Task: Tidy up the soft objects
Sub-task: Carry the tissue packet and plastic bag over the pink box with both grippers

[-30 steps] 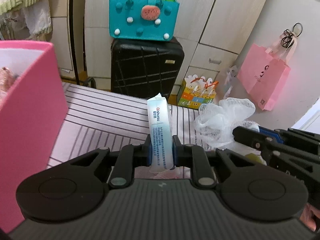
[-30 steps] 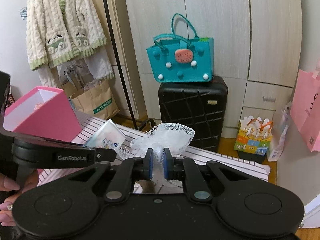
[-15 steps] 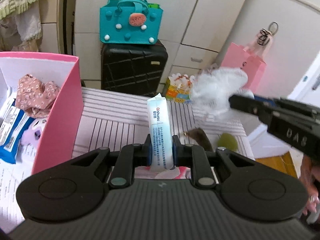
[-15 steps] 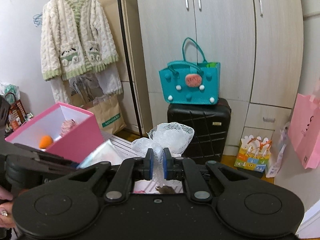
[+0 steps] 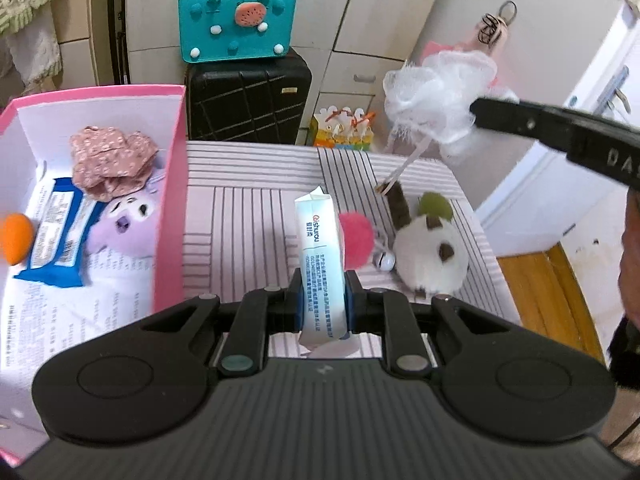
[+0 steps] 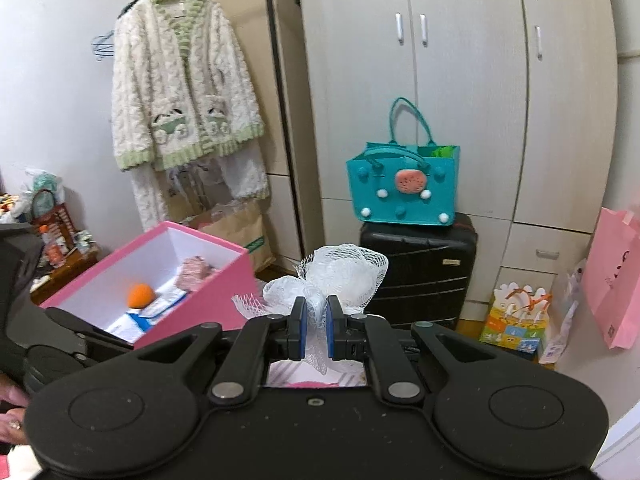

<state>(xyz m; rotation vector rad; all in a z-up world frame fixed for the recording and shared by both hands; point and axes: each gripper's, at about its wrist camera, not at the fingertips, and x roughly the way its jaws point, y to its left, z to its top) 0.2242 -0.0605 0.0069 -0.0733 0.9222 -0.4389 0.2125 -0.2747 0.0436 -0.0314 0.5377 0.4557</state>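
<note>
My left gripper (image 5: 322,300) is shut on a white tissue pack (image 5: 318,256), held upright above the striped table (image 5: 248,208). My right gripper (image 6: 315,330) is shut on a white mesh bath pouf (image 6: 344,272); in the left wrist view the bath pouf (image 5: 436,92) hangs high at the right under that gripper's black arm. The pink box (image 5: 170,200) stands at the left, holding a pink floral cloth (image 5: 112,160), a blue packet (image 5: 56,232), a purple plush (image 5: 120,224) and an orange ball (image 5: 14,238). On the table lie a pink pompom (image 5: 358,236) and a white plush toy (image 5: 430,252).
A black suitcase (image 5: 248,96) with a teal felt bag (image 5: 236,28) stands behind the table. A pink paper bag (image 6: 612,276) hangs at the right, a small colourful gift bag (image 6: 516,320) sits on the floor, and a knitted cardigan (image 6: 180,92) hangs on a rack at the left.
Both grippers have risen with their loads. In the left wrist view the pink box's inside and the table toys came into sight. The pouf moved up and away from the table.
</note>
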